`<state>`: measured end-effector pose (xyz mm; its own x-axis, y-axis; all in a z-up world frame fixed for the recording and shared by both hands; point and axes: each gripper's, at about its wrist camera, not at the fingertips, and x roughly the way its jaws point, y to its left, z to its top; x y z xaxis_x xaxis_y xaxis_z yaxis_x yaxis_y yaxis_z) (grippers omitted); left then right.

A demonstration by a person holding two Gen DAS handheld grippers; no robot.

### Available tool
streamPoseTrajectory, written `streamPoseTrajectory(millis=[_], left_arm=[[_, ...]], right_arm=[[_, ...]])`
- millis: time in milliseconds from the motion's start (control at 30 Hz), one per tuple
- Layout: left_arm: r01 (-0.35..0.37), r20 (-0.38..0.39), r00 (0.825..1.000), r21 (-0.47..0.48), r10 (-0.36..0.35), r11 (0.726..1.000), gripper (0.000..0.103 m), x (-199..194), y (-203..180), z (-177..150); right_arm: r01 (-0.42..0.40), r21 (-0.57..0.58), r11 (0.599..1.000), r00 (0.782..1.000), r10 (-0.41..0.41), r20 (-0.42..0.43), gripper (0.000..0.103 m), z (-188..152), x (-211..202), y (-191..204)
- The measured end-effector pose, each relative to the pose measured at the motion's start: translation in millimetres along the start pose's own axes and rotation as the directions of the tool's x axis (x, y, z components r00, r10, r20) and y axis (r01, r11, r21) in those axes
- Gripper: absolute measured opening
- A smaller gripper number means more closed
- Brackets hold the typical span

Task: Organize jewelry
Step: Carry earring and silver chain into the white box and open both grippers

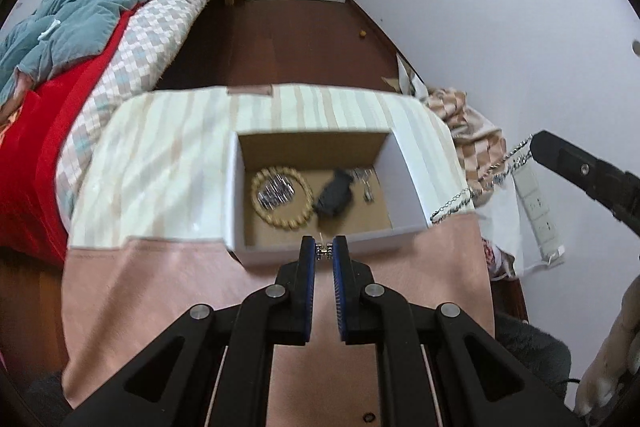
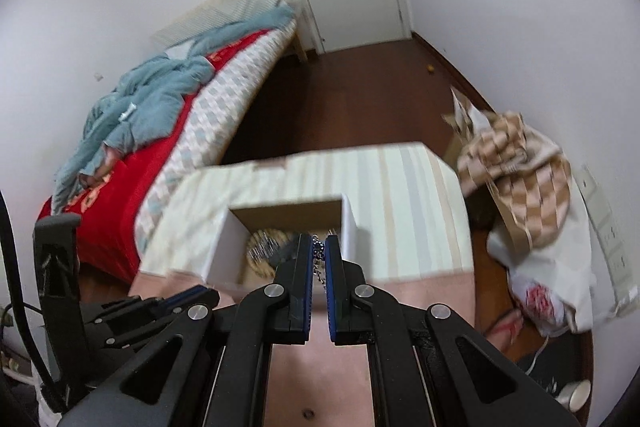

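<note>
An open white cardboard box (image 1: pixel 404 171) sits on a cloth-covered table. Inside lie a wooden bead bracelet (image 1: pixel 282 201), silver pieces within it, a dark item (image 1: pixel 335 195) and small metal pieces (image 1: pixel 366 185). My left gripper (image 1: pixel 324 251) is shut on a small silver jewelry piece just above the box's near wall. My right gripper (image 2: pixel 319 247) is shut on a silver chain (image 2: pixel 318 269) that hangs down, above the box (image 2: pixel 228 239). In the left wrist view the right gripper's finger (image 1: pixel 576 167) is at the right with the chain (image 1: pixel 480 187) dangling from it.
The table cloth is pink (image 1: pixel 160 307) near me and striped (image 1: pixel 172 155) farther off. A bed (image 1: pixel 80 39) stands to the left. Bags and a checked cloth (image 2: pixel 520 163) lie on the floor at the right, near a power strip (image 1: pixel 538 207).
</note>
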<state>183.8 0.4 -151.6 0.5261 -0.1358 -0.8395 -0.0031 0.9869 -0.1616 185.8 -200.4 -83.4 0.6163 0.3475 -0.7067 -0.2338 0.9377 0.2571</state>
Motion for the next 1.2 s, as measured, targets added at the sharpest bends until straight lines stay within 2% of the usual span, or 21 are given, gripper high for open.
streamPoseTrajectory(millis=[133, 267, 500, 900, 933, 1000, 1067, 1133, 1200], left_arm=[[-0.014, -0.006, 1.0, -0.012, 0.014, 1.0, 0.006, 5, 16, 21], [-0.01, -0.051, 0.999, -0.025, 0.009, 1.0, 0.006, 24, 29, 32], [0.002, -0.148, 0.989, -0.049, -0.009, 0.999, 0.006, 61, 42, 37], [0.009, -0.197, 0.98, -0.1, -0.029, 0.995, 0.011, 76, 45, 63], [0.0, -0.191, 0.981, -0.098, -0.019, 0.995, 0.013, 73, 45, 64], [-0.008, -0.18, 0.984, -0.1, -0.01, 0.995, 0.025, 69, 47, 65], [-0.031, -0.164, 0.986, -0.099, 0.015, 0.995, 0.052, 63, 48, 64], [-0.056, -0.14, 0.989, -0.098, 0.042, 0.994, 0.059, 56, 50, 62], [-0.077, -0.13, 0.989, -0.095, 0.064, 0.993, 0.059, 51, 52, 60]], right_arm=[[-0.012, -0.039, 0.999, 1.0, 0.011, -0.018, 0.006, 26, 20, 13], [-0.018, -0.062, 0.998, 0.995, 0.012, -0.097, 0.006, 34, 58, 20], [-0.017, -0.069, 0.998, 0.977, 0.002, -0.215, 0.006, 18, 106, 15], [-0.002, -0.025, 1.0, 0.941, -0.006, -0.337, 0.007, 14, 136, -1], [0.0, -0.02, 1.0, 0.94, -0.007, -0.342, 0.008, 14, 137, -2], [0.005, -0.005, 1.0, 0.939, -0.006, -0.345, 0.012, 15, 134, -6], [0.014, -0.007, 1.0, 0.94, -0.015, -0.342, 0.03, 15, 131, -7], [0.019, -0.01, 1.0, 0.94, -0.021, -0.339, 0.044, 15, 127, -7], [0.033, -0.025, 0.999, 0.941, -0.039, -0.335, 0.046, 15, 123, -6]])
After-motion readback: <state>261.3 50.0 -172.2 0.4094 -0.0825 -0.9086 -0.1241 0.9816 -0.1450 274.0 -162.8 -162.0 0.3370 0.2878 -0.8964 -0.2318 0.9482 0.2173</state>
